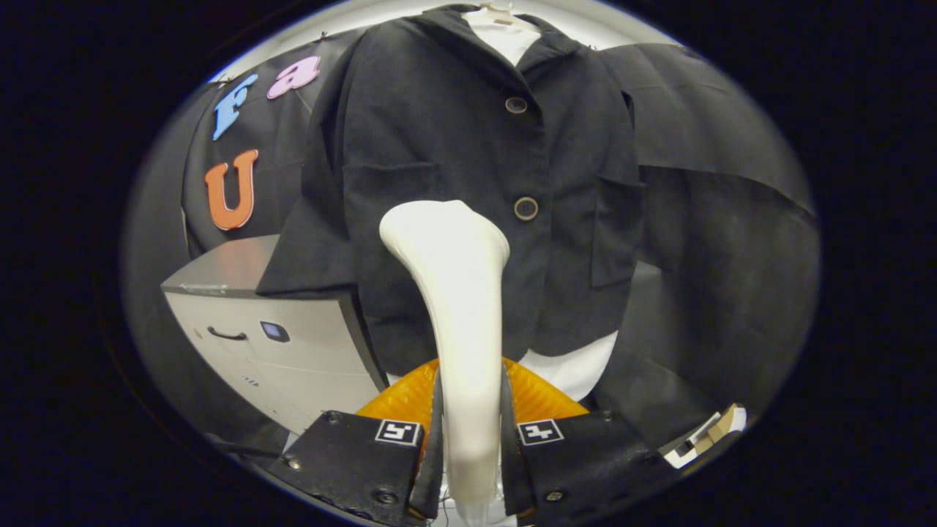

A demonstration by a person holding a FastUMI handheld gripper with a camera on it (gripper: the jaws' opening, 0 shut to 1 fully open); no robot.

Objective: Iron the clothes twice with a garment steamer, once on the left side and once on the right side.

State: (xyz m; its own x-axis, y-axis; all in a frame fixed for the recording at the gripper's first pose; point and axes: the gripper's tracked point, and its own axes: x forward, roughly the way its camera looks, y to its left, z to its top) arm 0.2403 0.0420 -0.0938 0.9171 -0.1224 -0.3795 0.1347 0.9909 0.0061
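A dark button-front jacket [439,146] hangs on a hanger over a white shirt [505,33], straight ahead of me. My gripper [468,439] is shut on the white garment steamer [457,293], both fingers pressing its handle. The steamer rises from between the fingers, and its wide head sits in front of the jacket's lower left panel, just left of the lower button [525,208]. Whether the head touches the cloth I cannot tell. The white shirt hem [578,366] shows below the jacket.
A grey-white cabinet [278,329] with a dark handle and small screen stands left of the jacket, partly under its sleeve. An orange ribbed object [542,399] lies behind the fingers. Black cloth covers the wall to the right; a small light object [706,435] lies low right.
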